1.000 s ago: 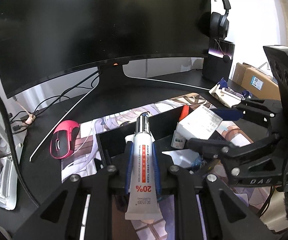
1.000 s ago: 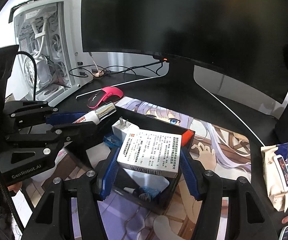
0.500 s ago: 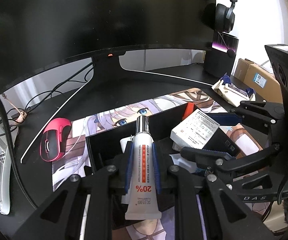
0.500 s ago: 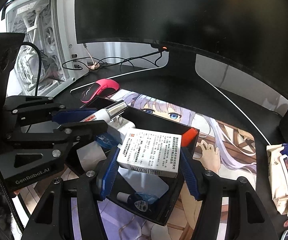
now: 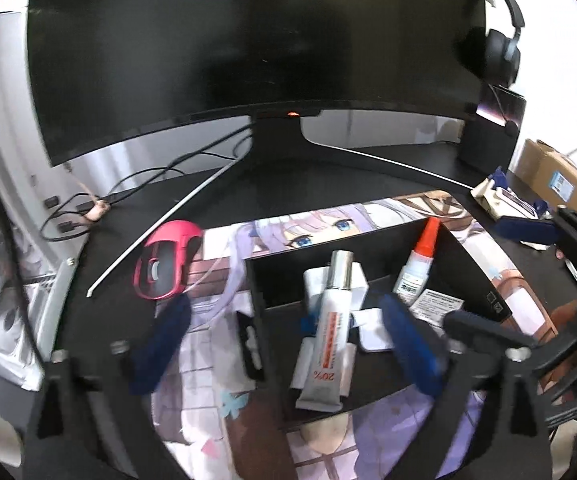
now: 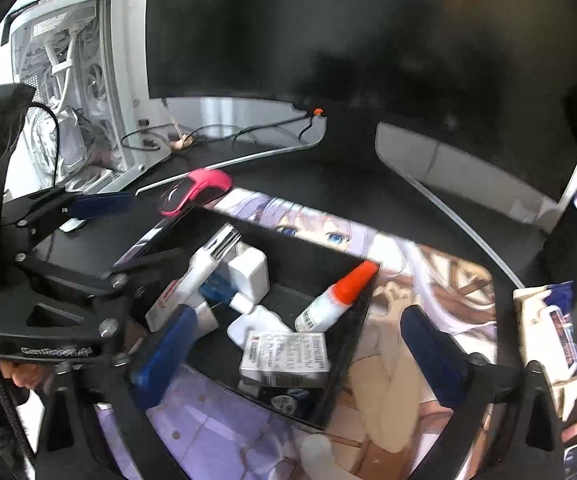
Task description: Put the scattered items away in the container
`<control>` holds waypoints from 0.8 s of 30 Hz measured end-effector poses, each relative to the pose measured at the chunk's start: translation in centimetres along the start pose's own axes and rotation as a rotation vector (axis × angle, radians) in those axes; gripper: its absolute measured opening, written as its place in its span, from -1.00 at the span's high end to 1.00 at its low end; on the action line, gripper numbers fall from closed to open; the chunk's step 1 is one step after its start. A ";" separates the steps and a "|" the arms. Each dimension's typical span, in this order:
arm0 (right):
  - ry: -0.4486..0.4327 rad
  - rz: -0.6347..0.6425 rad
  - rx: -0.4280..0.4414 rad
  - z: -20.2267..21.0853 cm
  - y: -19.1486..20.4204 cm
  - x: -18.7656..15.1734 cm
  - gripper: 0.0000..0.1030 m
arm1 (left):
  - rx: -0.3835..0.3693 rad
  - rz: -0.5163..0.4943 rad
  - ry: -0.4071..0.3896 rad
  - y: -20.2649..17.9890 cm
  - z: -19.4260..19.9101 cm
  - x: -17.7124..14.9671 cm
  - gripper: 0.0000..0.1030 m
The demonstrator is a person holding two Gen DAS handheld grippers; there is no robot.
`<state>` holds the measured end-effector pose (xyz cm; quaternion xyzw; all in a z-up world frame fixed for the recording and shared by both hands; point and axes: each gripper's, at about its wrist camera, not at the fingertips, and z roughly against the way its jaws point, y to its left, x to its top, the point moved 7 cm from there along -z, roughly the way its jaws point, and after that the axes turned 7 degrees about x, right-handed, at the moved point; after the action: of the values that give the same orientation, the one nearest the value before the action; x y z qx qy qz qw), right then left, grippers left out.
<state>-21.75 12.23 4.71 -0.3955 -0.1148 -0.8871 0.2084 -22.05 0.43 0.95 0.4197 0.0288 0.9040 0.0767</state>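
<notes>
My left gripper [image 5: 288, 344] and my right gripper [image 6: 300, 356] both stand wide and hold nothing. The cream tube [image 5: 328, 332] and the printed box [image 6: 286, 356] lie inside the black container [image 6: 352, 344], near the glue bottle [image 6: 334, 300].

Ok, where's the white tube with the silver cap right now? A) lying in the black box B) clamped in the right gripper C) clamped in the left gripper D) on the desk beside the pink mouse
A: the white tube lies inside the black box, and the left gripper is spread open around it, not touching.
</notes>
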 end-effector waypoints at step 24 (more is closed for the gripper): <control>-0.054 -0.046 -0.049 4.0 0.6 -2.2 -0.99 | 0.105 0.070 -0.017 0.4 2.3 -4.0 -1.00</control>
<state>-17.54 13.83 5.77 -0.4217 -0.1079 -0.8831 0.1750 -17.82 -0.64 -0.51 0.4317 0.0606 0.8997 0.0232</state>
